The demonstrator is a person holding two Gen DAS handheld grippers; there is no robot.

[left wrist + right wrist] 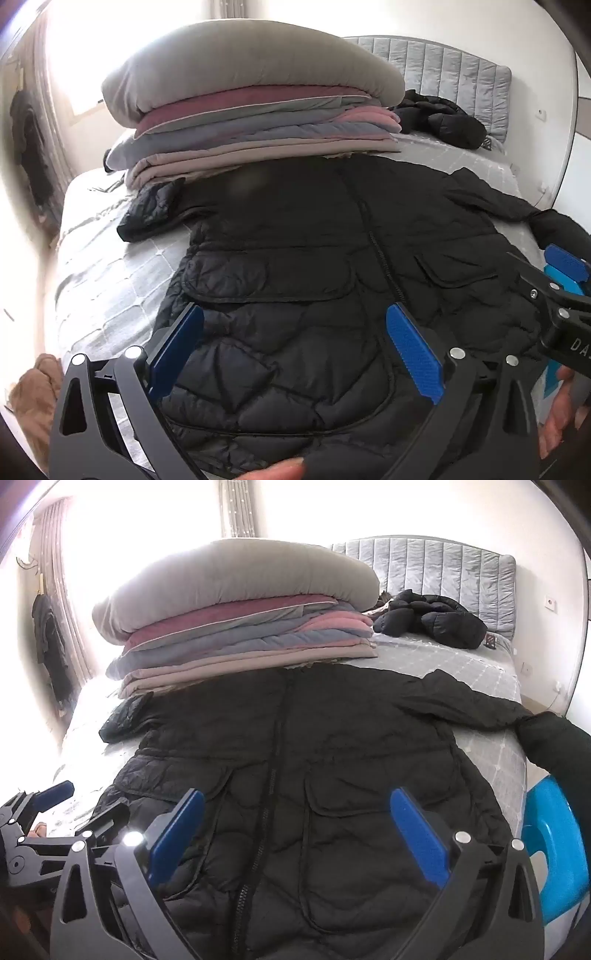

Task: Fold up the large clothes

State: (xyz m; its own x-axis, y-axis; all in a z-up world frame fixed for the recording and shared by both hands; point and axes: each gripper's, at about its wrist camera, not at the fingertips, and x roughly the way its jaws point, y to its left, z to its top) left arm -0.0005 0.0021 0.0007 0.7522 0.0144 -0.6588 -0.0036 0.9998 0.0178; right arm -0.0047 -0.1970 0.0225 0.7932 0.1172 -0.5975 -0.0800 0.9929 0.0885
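Looking along both tools, we see a black quilted jacket (295, 266) spread front-up on the grey bed (110, 295), its zip running from 12 toward 6 o'clock in each view.

At 9 o'clock in the left wrist view, dark clothing hangs by the curtain (27, 147), and at 8 o'clock a brown heap (35, 387) lies off the bed; the right wrist view does not show that heap. Moving right, the jacket's left sleeve (151, 212) lies bent at 10 o'clock, just beside a stack of folded bedding (251, 118) at 12 o'clock, which touches the jacket's collar end.

Our left gripper (295, 350) hovers over the jacket's lower half with its blue pads spread wide and nothing between them but air; a fingertip shows at 6 o'clock. In the right wrist view this same tool appears at 8 o'clock.

Our right gripper (295, 834) likewise stands fully spread over the hem area, holding nothing. The left wrist view catches it at 3 o'clock, with a hand (561, 417) at 4 o'clock.

Further right, a second black puffy garment (432, 624) lies crumpled near the padded headboard (443, 568) at 1 o'clock. The jacket's other sleeve (480, 705) reaches to 3 o'clock, over the bed's edge. Only the right wrist view shows clearly the bright blue plastic seat (554, 849) at 4 o'clock.
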